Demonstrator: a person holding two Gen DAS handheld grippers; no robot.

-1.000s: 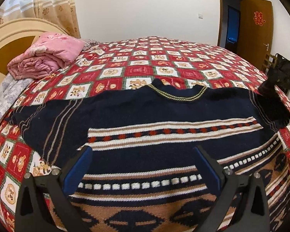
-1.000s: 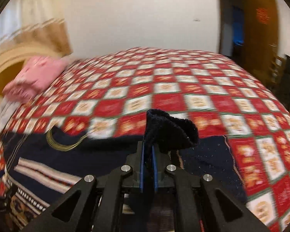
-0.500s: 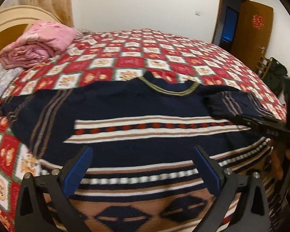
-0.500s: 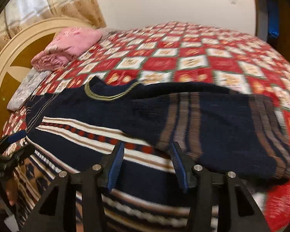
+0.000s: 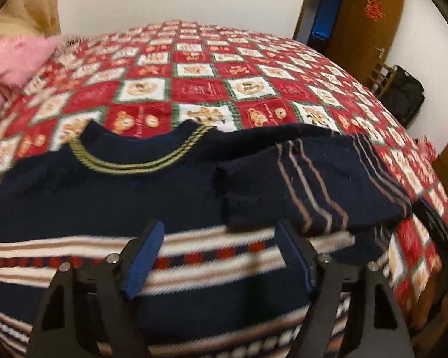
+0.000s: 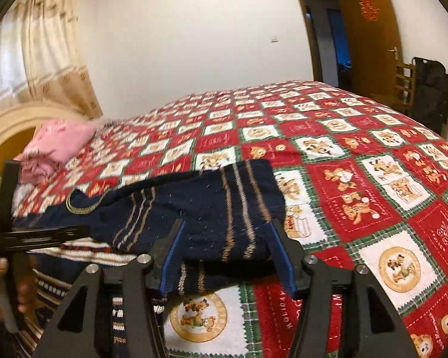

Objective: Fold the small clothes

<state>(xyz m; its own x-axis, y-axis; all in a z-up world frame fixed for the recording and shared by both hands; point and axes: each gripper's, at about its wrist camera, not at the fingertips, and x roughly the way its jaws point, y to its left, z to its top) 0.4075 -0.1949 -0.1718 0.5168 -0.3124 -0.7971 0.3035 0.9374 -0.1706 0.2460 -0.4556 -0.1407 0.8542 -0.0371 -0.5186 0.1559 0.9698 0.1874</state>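
Navy sweater [image 5: 152, 191] sleeve folded; left gripper [image 5: 221, 256] closing, right gripper [image 6: 228, 253] opening, both empty.

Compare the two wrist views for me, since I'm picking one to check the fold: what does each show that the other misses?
Only the left wrist view shows the sweater's full neckline and chest stripes. Only the right wrist view shows the curtain, headboard and left gripper's side. Both show the folded-in sleeve, bedspread, pink bedding and door.
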